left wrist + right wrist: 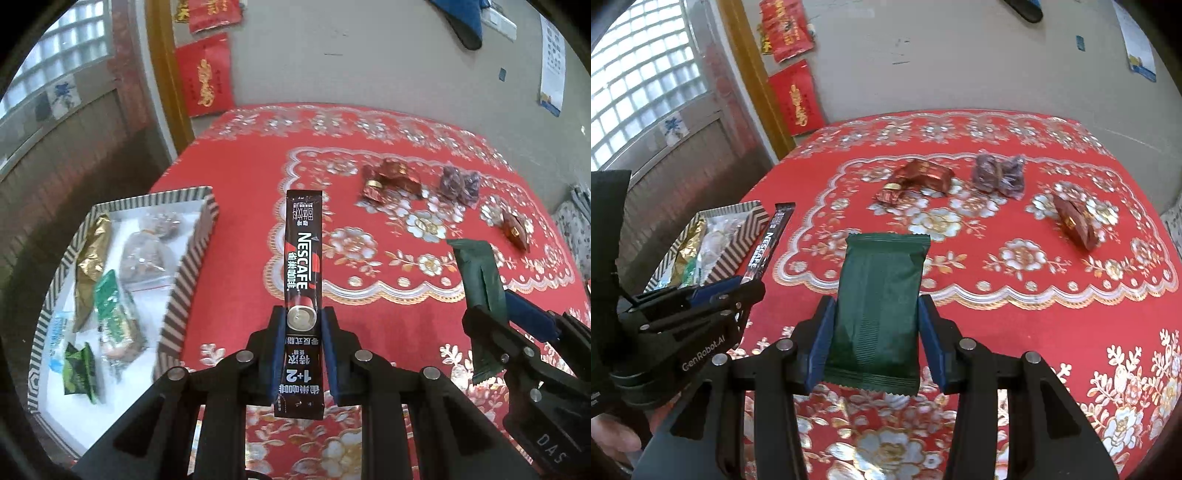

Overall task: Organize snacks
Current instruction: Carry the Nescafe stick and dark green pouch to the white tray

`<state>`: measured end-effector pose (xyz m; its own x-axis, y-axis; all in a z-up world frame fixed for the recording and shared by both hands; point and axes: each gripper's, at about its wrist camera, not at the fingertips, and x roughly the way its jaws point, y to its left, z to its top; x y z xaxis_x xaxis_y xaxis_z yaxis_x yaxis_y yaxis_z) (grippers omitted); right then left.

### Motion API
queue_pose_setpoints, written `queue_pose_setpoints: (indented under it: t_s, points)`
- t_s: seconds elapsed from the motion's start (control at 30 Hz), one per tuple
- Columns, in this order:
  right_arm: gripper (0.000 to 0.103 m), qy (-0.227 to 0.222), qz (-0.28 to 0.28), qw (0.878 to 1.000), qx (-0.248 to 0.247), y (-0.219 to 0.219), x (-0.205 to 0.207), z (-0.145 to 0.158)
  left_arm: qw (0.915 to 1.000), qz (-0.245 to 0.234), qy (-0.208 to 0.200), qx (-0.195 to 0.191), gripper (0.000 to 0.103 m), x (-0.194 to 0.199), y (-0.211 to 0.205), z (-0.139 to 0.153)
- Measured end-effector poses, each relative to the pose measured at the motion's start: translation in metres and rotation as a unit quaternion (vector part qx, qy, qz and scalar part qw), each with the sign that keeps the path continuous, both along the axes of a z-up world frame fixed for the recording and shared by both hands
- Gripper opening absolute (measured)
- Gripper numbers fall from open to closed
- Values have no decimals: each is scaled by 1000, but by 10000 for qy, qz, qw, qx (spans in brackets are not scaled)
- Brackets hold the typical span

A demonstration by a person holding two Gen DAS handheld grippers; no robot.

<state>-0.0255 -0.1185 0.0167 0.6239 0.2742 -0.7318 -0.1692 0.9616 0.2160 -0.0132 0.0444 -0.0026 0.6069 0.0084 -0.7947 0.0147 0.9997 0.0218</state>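
My left gripper is shut on a long black Nescafe coffee stick, which points away from me above the red tablecloth. My right gripper is shut on a dark green snack packet, also lifted off the cloth. In the left wrist view the green packet and the right gripper show at the right edge. The striped tray lies to the left, holding several packets, among them a gold wrapper and green ones. The coffee stick hangs just right of the tray in the right wrist view.
On the far half of the flowered red tablecloth lie red-brown wrapped sweets, a purple-wrapped pair and another red-brown packet. A wall with red paper hangings stands behind. The table's left edge drops off beside the tray.
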Motion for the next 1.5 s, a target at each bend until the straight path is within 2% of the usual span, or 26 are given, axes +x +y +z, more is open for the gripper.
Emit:
queue_pose_setpoints:
  t_s: [0.43,0.7,1.17,1.5]
  points:
    - [43,-127,262,9996,-15,34,0,11,9992,344,-179,-8,19,-11,31,13]
    - [44,-209,539,9983,-16,63,5,19,9972,694,-295,22,19,-18,66,23]
    - [43,-227,1476,9886,-201,161,31,18,9857,1667,-220,-91,19,-29,165,19]
    - [44,93,2104,9769,-355,234,55,-8,9795,2002,87,-216,19,-30,210,-7]
